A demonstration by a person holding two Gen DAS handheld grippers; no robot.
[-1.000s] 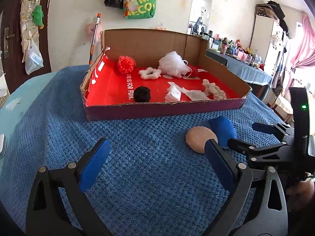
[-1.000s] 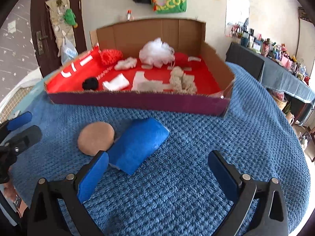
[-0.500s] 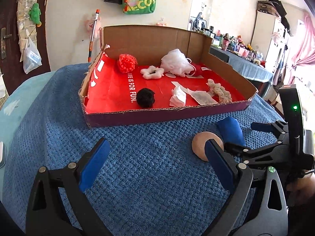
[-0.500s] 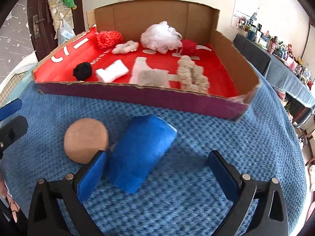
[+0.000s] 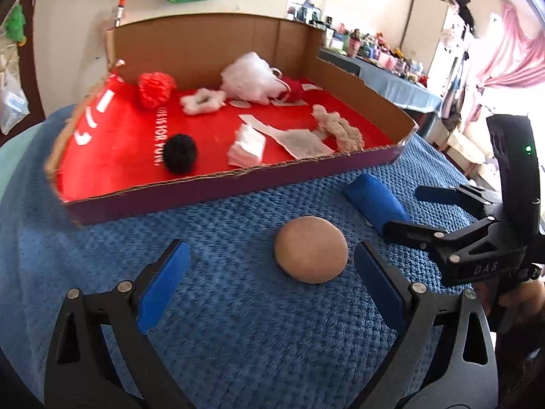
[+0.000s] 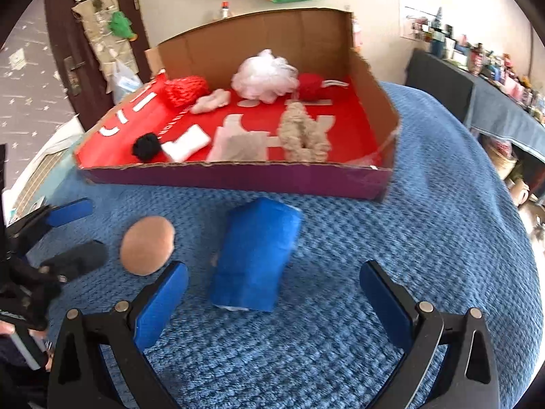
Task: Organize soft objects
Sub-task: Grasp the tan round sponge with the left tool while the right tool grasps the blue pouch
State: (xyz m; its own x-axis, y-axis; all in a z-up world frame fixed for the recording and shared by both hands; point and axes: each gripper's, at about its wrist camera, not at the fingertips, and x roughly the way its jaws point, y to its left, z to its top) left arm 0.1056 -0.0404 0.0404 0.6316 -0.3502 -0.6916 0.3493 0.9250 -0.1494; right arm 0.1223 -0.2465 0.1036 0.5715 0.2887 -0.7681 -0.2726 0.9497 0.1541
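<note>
My left gripper [image 5: 269,274] hangs wide open just short of the tan round pad [image 5: 310,249], while my right gripper [image 6: 272,291], equally wide, frames the blue roll [image 6: 257,254]; both lie on the blue knit cover [image 6: 425,238] before the cardboard tray [image 6: 238,177], where other soft things already sit. The roll's long axis runs roughly toward the tray, leaning slightly right. I judge it best to close across its short width at mid-length, squeezing gently so it doesn't squirt out.
</note>
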